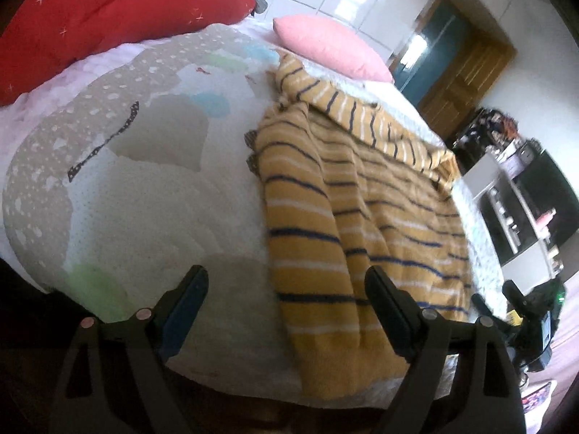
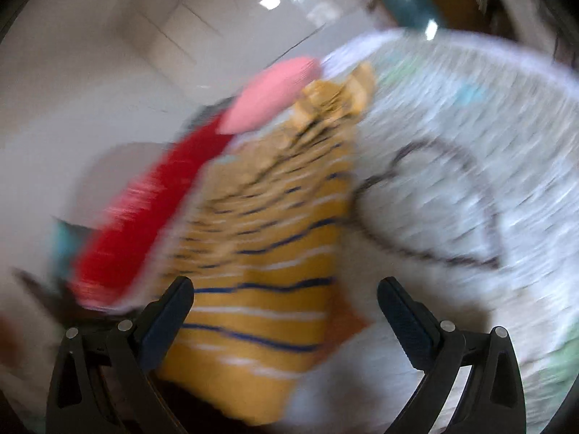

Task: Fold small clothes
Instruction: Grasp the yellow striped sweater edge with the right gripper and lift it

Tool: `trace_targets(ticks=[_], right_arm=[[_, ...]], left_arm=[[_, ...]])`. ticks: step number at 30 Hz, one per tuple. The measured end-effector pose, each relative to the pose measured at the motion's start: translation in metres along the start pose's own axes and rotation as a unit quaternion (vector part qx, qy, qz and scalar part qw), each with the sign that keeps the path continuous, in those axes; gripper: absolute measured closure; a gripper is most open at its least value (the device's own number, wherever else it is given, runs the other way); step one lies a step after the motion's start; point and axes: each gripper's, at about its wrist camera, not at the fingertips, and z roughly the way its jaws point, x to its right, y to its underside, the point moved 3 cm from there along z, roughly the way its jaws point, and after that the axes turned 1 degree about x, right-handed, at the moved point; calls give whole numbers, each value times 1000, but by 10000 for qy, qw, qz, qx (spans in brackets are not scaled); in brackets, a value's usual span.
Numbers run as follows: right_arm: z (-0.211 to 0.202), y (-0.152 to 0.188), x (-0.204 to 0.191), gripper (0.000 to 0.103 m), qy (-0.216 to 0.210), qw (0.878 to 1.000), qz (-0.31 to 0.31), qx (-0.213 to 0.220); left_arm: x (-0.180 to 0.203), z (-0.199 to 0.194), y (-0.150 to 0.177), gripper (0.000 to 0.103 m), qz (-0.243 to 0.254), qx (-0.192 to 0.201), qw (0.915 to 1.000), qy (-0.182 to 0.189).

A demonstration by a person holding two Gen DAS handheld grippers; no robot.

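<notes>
A small mustard-yellow sweater (image 1: 347,217) with navy and white stripes lies on the bed, one sleeve folded across its upper part. My left gripper (image 1: 286,289) is open and empty just above the bed's near edge, its right finger over the sweater's near hem. In the right wrist view, which is blurred by motion, the same sweater (image 2: 267,253) lies ahead. My right gripper (image 2: 286,300) is open and empty over its near end. The other gripper (image 1: 521,311) shows at the left wrist view's right edge.
The bed has a pale patterned cover (image 1: 144,181). A red quilt (image 1: 108,14) and a pink pillow (image 1: 325,43) lie at its far end. A wooden door (image 1: 466,72) and dark shelves (image 1: 524,199) stand right of the bed.
</notes>
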Motion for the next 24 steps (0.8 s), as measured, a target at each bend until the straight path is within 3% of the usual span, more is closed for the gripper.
trace_targets(ticks=[1,3,8,12,18,22,24], right_arm=[[6,1,2,0,-374,9988,247,-187],[19,5,1,0,-508,9971,359,-441],[35,4,-15,0,54,9979,-105,-638],[35,6,-11,2,64,9978,-47,-664],[31,13,-7,1,-635,9952,363,-655],[45,17,-16,1,-1073,9899,420,-826],[50,17,-23,1,-1242,9873,404,-904]], left_arm=[[-4,1,-1,16,-80,-13,9999,119],[-9,6,-2,16,-245,-115,9990,352],[-13,17,-7,16,-415,-361,9948,857],[-9,26,-16,16,-526,-571,9846,1567],[12,44,-20,16,-376,-762,9719,2194],[36,53,-6,40,-31,-897,9673,2370],[42,56,5,45,101,-910,9697,2265]])
